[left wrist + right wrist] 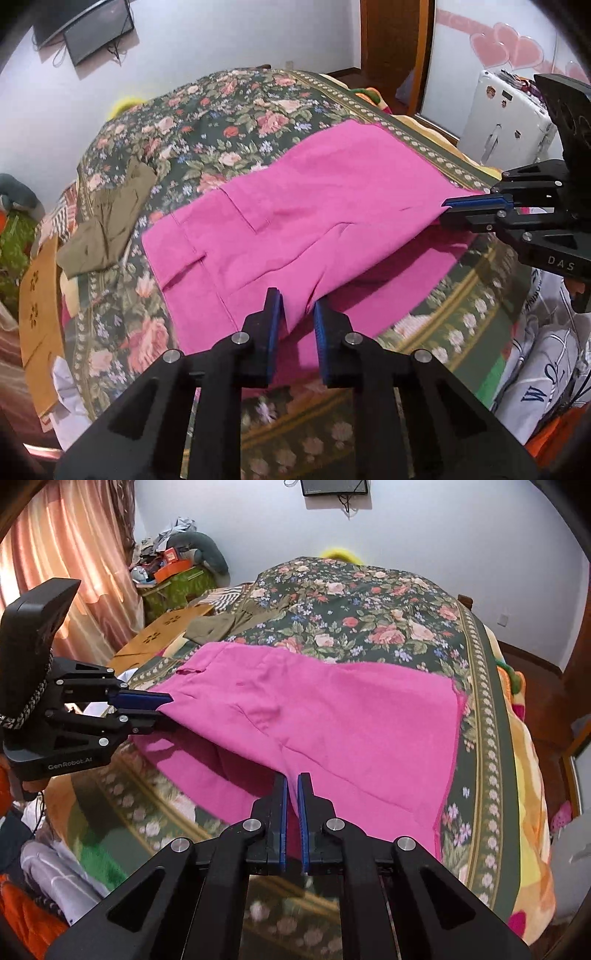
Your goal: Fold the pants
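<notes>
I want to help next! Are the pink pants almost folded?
Partly. The pink pants already look doubled over, with a second layer showing underneath on the floral bedspread. In hand: the left gripper and right gripper each pinch the near edge, lifted off the bed. Left: carrying that edge across and flattening the fold. The olive garment lies crumpled, untouched.

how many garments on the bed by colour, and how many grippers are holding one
pink: 1, the pink pants, spread on the floral bedspread
olive: 1, the olive garment, crumpled off to the side
total garments: 2
grippers gripping: 2, the left gripper and the right gripper, both pinching the near edge of the pink pants
</notes>
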Available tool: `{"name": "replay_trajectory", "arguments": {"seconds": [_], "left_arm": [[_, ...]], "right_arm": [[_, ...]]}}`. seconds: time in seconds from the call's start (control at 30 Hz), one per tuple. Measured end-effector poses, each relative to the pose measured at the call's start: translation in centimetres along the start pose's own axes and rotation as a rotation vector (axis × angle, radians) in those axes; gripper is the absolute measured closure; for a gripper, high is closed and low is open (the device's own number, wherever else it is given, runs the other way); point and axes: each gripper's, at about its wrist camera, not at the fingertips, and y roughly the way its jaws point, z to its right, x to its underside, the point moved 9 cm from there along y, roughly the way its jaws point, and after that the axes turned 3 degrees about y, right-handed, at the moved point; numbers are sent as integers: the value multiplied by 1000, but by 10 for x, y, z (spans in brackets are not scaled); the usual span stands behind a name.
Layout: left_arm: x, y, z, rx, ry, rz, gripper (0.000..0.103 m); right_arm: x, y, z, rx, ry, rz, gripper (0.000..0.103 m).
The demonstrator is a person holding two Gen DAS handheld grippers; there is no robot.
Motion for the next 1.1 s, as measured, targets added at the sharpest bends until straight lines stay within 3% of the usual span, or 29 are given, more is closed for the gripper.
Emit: {"name": "replay_trajectory", "arguments": {"seconds": [0.37,0.57,0.6,0.67,0.7,0.73,0.9,1.0,1.1], "left_arm": [[21,-9,2,51,-73,-17,85],[19,-34,-23,26,-140,26,82],[17,-36,-30,21,-165,33,77],[15,-40,-52,3,-237,45,60],[15,-40,-59,-5,-262,46,49],[16,-38,-69,-12,-300,44,47],[31,-19,-85,73,-442,-35,47],[38,-7,-79,117,-470,-59,49],[39,-2,-71,119,-453,-68,73]], "right_arm": [[21,-4,1,15,44,-22,98],[14,-22,11,9,109,4,93],[11,-24,13,13,119,12,90],[5,-29,21,25,150,33,74],[3,-30,25,32,162,45,72],[0,-32,29,40,171,57,71],[3,-35,56,105,221,72,71],[14,-37,73,136,269,62,71],[30,-36,86,162,302,33,71]]}}
